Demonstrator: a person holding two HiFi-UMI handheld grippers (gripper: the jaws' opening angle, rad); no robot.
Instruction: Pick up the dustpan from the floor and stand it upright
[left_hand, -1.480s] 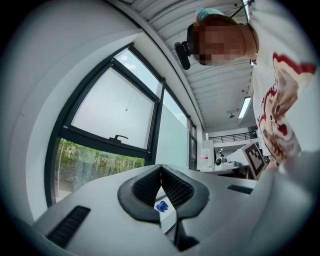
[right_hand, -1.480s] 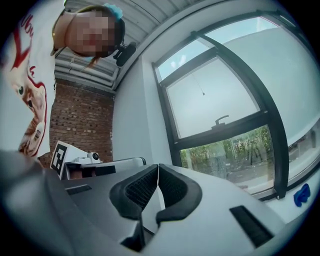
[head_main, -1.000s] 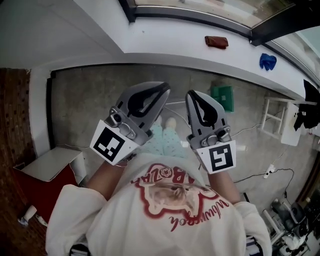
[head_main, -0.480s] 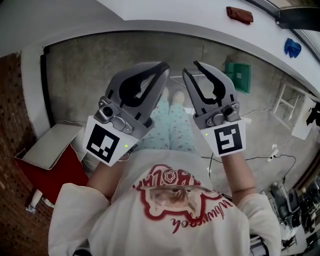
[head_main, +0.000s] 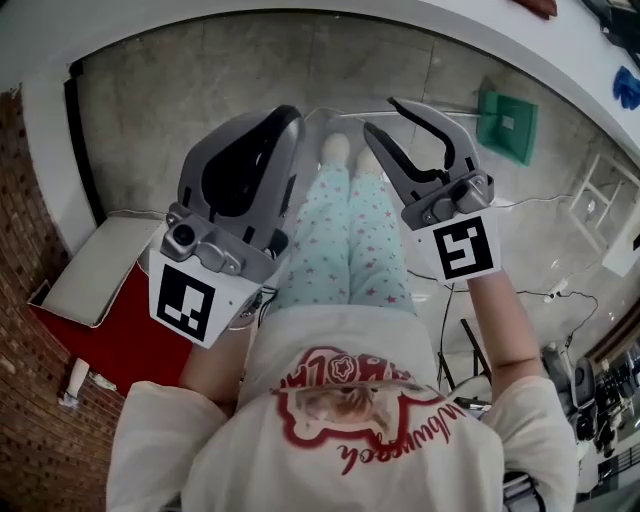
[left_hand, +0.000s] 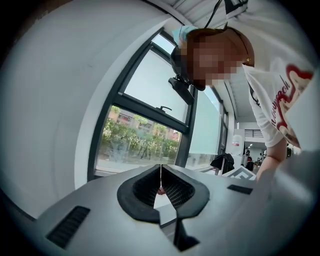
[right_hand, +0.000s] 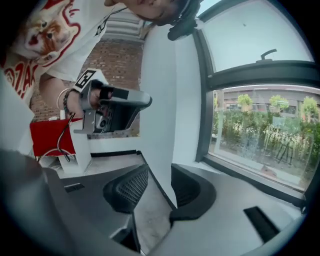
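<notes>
Over the last second the right tongs (head_main: 382, 115) have been opening. They were clenched and now stand parted, with only bare floor (head_main: 200, 100) showing through the gap. The left tongs (head_main: 288, 118) are clenched, tip against tip, with nothing between them. Both have slid from the centre of the head view toward its middle left and middle right. The person's legs now fill the space between them, so the person seems to be bending toward the floor.

The green dustpan (head_main: 505, 125) lies flat on the floor at the upper right of the frame, just below the white ledge. It is well apart from both tongs and untouched. My reading is that this is the start of the reach. The right tongs are nearer and already spread, so they look like the ones to take it.

At the lower left sits what looks like a red box (head_main: 120, 340). A white board (head_main: 100, 270) lies across its top. Whatever is inside cannot be made out.
</notes>
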